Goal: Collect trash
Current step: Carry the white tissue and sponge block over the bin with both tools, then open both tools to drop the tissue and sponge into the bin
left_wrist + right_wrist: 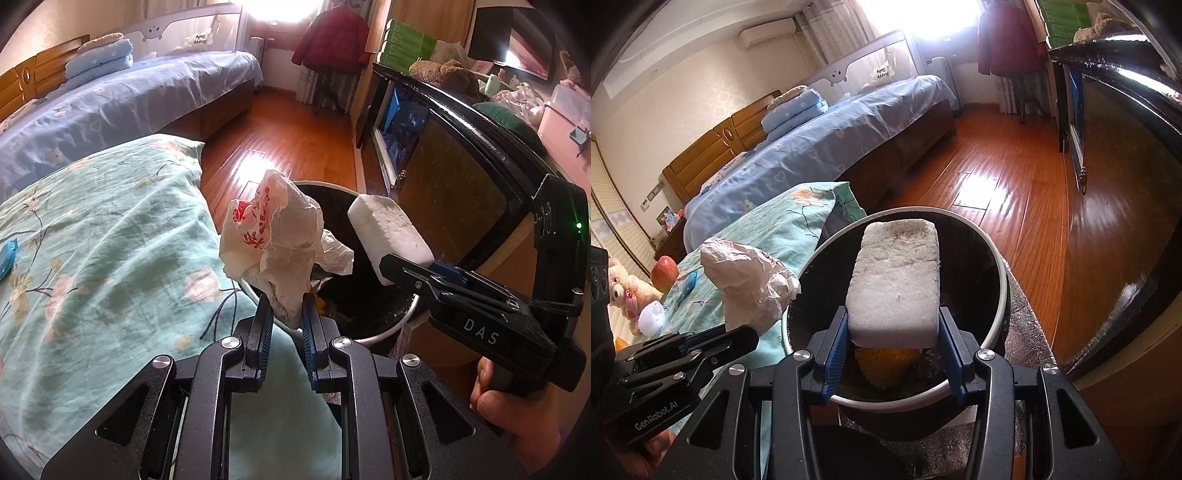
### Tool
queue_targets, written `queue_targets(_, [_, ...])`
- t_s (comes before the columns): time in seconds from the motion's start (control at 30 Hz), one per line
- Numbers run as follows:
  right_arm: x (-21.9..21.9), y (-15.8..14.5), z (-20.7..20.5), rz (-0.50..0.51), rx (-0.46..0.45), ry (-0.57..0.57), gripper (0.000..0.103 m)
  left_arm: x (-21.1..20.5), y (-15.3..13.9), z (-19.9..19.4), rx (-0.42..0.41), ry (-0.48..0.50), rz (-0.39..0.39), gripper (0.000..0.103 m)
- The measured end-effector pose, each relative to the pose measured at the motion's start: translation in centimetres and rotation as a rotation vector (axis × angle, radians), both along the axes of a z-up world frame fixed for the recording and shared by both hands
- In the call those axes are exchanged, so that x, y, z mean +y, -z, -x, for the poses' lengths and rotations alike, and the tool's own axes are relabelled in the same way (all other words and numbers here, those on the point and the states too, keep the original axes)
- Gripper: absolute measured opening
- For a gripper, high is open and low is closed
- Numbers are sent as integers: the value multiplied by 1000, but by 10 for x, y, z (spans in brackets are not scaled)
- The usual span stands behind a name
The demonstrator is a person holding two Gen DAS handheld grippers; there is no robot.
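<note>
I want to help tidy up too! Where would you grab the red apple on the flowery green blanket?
Grip the round red apple across its widest middle, coming from above: it sits in the open on the green floral blanket, with a beige teddy bear close beside it crowding a sideways approach. Both grippers are full now, so I'd drop those items first.

A crumpled white plastic bag (280,240) with red print and a white foam block (895,280) hang over the black-lined trash bin (999,291).
</note>
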State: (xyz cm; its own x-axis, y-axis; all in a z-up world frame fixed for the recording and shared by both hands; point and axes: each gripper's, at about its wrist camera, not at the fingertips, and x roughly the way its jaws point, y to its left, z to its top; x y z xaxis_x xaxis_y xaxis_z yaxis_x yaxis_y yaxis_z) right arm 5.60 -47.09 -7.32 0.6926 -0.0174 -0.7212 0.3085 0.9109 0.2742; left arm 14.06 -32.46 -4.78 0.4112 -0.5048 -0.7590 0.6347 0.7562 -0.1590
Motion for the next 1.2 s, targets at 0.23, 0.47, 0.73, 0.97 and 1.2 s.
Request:
queue_targets(0.23, [-6,2,-6,-5,10,0,47,-6,1,-11,29,26,4,14])
queue_targets(0.47, [-10,5,-9,-8,17,6,47,-15,3,-18,34,41,-6,15])
queue_targets(0.73, [-15,4,-11,-19,20,9,52,-20,7,-21,33,37,-25,29])
queue_targets(0.97, [-17,0,-10,-33,6,6,65,3,4,-17,31,-9,15,43])
queue_targets(1.2, [-2,-7,-7,-44,-13,-14,73,42,2,-5,22,-82,44,51])
